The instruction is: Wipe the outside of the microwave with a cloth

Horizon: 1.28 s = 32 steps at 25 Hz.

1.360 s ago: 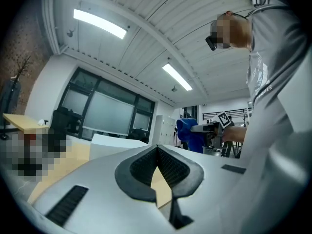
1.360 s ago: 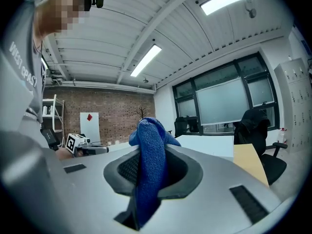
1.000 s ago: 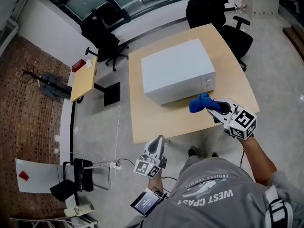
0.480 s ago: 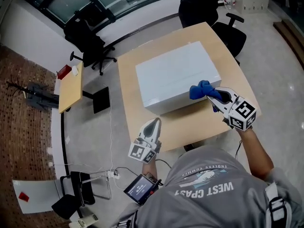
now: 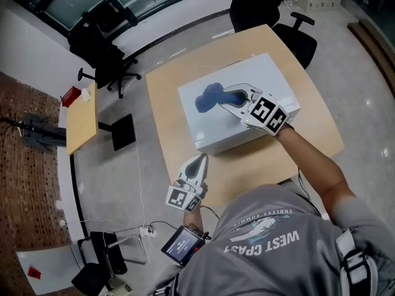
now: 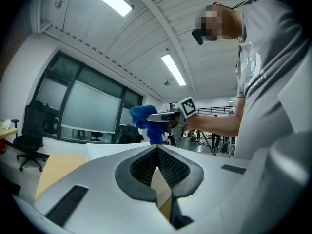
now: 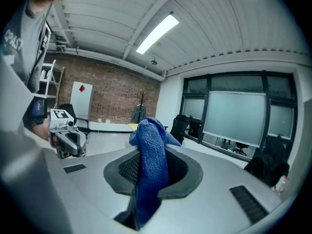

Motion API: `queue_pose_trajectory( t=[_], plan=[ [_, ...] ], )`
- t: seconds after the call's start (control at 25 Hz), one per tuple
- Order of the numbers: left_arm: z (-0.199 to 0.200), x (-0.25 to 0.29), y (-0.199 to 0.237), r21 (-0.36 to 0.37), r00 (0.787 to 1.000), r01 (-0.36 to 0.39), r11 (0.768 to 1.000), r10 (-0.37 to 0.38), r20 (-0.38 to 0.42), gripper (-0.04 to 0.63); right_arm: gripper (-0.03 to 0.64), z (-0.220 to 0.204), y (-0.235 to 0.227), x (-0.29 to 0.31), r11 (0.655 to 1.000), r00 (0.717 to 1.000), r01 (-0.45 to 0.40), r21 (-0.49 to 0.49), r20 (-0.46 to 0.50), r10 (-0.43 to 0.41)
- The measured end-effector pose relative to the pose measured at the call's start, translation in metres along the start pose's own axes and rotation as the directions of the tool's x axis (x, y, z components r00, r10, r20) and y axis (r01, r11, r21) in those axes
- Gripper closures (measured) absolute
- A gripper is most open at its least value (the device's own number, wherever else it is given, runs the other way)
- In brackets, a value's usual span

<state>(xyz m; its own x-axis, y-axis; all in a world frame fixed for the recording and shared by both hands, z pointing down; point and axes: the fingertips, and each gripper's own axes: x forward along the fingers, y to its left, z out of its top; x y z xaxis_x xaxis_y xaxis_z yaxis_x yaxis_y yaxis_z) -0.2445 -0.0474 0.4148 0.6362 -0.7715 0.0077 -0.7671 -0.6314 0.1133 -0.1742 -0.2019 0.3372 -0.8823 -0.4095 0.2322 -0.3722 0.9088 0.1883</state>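
The white microwave [image 5: 247, 82] sits on a light wooden table [image 5: 166, 113]. My right gripper [image 5: 221, 96] reaches over the microwave's top, shut on a blue cloth [image 5: 207, 98] that lies against the top near its left side. In the right gripper view the cloth [image 7: 150, 155] fills the gap between the jaws and hangs out of them. My left gripper [image 5: 199, 160] hovers at the table's front edge, below the microwave's front left corner, shut and empty. In the left gripper view its pads [image 6: 168, 167] meet, and the right gripper [image 6: 163, 117] with the cloth [image 6: 142, 116] shows beyond.
Black office chairs stand behind the table [image 5: 262, 5] and at the left [image 5: 99, 48]. A small wooden side table [image 5: 80, 119] stands at the left. A handheld screen [image 5: 182, 245] hangs at the person's waist, with cables on the floor.
My right gripper has carried the cloth left, from in front of the microwave's right front corner onto its top. The left gripper has come up to the table's front edge.
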Motion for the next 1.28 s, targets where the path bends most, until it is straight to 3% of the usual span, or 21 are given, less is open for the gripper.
queue_pose_trajectory(
  t=[0.12, 0.2, 0.28, 0.4, 0.44, 0.52, 0.68, 0.92, 1.08, 1.28],
  plan=[
    [-0.006, -0.003, 0.01, 0.005, 1.0, -0.01, 1.0, 0.01, -0.017, 0.572, 0.543, -0.004, 0.014, 0.074, 0.988, 0.993, -0.098, -0.117, -0.074, 0.089],
    [-0.007, -0.007, 0.01, 0.004, 1.0, -0.024, 1.0, 0.024, -0.021, 0.573, 0.543, -0.014, 0.033, 0.114, 0.963, 0.979, -0.175, -0.206, -0.143, 0.147],
    [-0.009, -0.013, 0.01, 0.0, 0.999, -0.045, 0.999, 0.045, -0.027, 0.572, 0.543, -0.033, 0.056, 0.144, 0.915, 0.949, -0.275, -0.294, -0.238, 0.209],
    [-0.013, -0.018, 0.015, -0.021, 0.997, -0.07, 0.997, 0.069, -0.034, 0.572, 0.543, -0.07, 0.078, 0.171, 0.824, 0.878, -0.416, -0.384, -0.406, 0.254],
    [-0.015, -0.018, 0.017, -0.024, 0.997, -0.072, 0.997, 0.071, -0.038, 0.573, 0.543, -0.08, 0.079, 0.174, 0.808, 0.858, -0.442, -0.39, -0.445, 0.255],
    [-0.017, -0.016, 0.021, -0.031, 0.996, -0.073, 0.997, 0.072, -0.044, 0.573, 0.543, -0.095, 0.071, 0.171, 0.812, 0.838, -0.458, -0.362, -0.48, 0.258],
    [-0.022, -0.004, 0.022, -0.043, 0.997, -0.053, 0.998, 0.051, -0.054, 0.573, 0.543, -0.118, 0.026, 0.142, 0.878, 0.848, -0.389, -0.279, -0.481, 0.223],
    [-0.026, 0.026, 0.008, -0.053, 0.997, 0.017, 0.998, -0.021, -0.074, 0.573, 0.543, -0.157, -0.072, 0.055, 0.963, 0.878, -0.189, -0.19, -0.472, 0.079],
    [-0.026, 0.047, -0.005, -0.06, 0.995, 0.043, 0.997, -0.048, -0.086, 0.572, 0.543, -0.179, -0.128, -0.007, 0.991, 0.897, -0.046, -0.127, -0.442, -0.015],
    [-0.03, 0.073, -0.024, -0.061, 0.993, 0.054, 0.997, -0.06, -0.106, 0.573, 0.543, -0.201, -0.183, -0.064, 0.994, 0.91, 0.109, -0.032, -0.399, -0.113]
  ],
)
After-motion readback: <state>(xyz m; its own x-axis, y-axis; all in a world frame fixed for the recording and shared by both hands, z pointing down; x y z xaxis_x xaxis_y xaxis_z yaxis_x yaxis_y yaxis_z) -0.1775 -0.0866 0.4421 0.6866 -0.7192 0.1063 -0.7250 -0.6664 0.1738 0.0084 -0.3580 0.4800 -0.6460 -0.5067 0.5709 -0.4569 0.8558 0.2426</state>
